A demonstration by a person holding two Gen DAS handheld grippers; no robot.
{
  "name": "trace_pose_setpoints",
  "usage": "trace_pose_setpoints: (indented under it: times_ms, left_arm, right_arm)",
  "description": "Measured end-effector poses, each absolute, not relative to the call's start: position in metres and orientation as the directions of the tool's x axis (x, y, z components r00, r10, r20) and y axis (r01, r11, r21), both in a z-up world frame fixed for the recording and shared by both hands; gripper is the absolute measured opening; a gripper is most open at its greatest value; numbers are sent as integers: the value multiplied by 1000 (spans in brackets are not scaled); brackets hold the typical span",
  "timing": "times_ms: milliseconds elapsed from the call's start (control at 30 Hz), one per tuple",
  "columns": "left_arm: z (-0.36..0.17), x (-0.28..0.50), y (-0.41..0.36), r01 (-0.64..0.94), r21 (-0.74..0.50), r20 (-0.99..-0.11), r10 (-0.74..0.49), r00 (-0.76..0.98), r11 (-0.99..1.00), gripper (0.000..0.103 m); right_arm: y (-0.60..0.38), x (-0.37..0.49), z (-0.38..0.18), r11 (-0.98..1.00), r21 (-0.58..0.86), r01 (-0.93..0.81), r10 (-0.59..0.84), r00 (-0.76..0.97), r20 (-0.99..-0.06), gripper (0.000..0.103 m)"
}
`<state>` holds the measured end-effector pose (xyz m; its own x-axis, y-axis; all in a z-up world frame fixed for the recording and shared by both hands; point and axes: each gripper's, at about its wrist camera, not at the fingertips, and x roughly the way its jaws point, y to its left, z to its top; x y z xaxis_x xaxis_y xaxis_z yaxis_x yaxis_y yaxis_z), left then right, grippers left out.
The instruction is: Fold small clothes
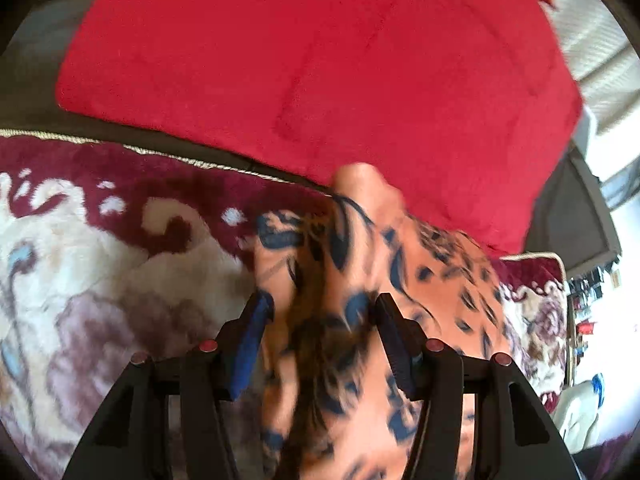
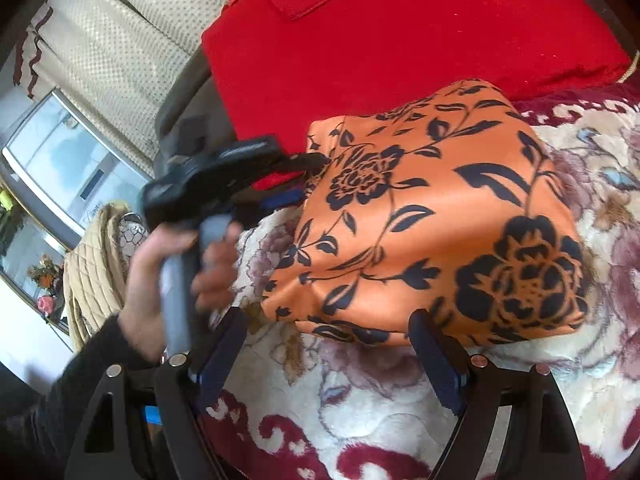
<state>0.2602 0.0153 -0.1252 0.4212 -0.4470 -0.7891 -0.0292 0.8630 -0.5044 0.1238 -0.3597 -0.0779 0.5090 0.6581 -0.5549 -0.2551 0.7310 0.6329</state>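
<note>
Two tools, left tool (image 1: 320, 312) pinching orange floral garment (image 2: 432, 216), no legible writing

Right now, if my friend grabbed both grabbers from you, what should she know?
Left gripper: orange flowered cloth bunched between its fingers; looks gripped at the far corner.
Right gripper: open, empty, just short of the cloth's near edge.
The cloth lies folded over on the patterned blanket, in front of the red cushion.
Done: looks like at least one fold.
Left: probably finish the fold the left gripper is carrying, then flatten it.
</note>
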Motion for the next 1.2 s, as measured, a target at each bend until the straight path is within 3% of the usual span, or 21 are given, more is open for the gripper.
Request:
trace_pose_setpoints:
  times_ms: [33, 67, 133, 200, 333, 433, 567, 600, 733, 1033, 1100, 1200]
  left_arm:
    - [-127, 264, 16, -27, -525, -780, -468, 415, 850, 22]
    - [-124, 266, 18, -14, -556, -762, -503, 409, 831, 10]
    - [-105, 260, 25, 25, -599, -703, -541, 461, 800, 9]
    - [-91, 244, 46, 40, -680, -609, -593, 527, 732, 8]
    - [-141, 249, 38, -24, -547, -766, -488, 418, 837, 9]
    - [-162, 252, 55, -104, -646, -719, -557, 416, 756, 11]
    - [-139, 245, 52, -44, -630, -708, -551, 441, 775, 13]
    - [-130, 241, 52, -37, -628, -705, -548, 449, 778, 14]
    - [-110, 220, 54, -5, -609, -694, -529, 488, 793, 43]
    - [-133, 186, 34, 19, -550, -741, -499, 450, 835, 45]
    - [-135, 186, 32, 20, -534, -748, -483, 455, 845, 45]
    - [-136, 184, 28, 11, -523, -756, -469, 456, 852, 45]
  right_arm:
    - [-362, 124, -79, 731, 629, -263, 659, 513, -551, 86]
    - [-363, 124, -80, 733, 626, -267, 658, 514, -551, 86]
    - [-367, 128, -86, 737, 621, -266, 654, 513, -556, 86]
    - [-371, 129, -93, 726, 640, -253, 662, 509, -550, 86]
    - [-381, 125, -101, 681, 693, -236, 692, 517, -505, 86]
    - [-387, 126, -105, 639, 740, -211, 717, 511, -474, 86]
    - [-395, 125, -108, 585, 793, -172, 742, 507, -438, 86]
    - [-396, 123, -110, 567, 810, -153, 748, 508, -428, 86]
    - [-411, 116, -126, 426, 904, -38, 770, 539, -341, 86]
    - [-451, 118, -149, 213, 970, 118, 671, 704, -233, 85]
    - [-453, 116, -150, 184, 976, 119, 658, 722, -213, 79]
    - [-459, 122, -144, 232, 967, 108, 628, 743, -234, 56]
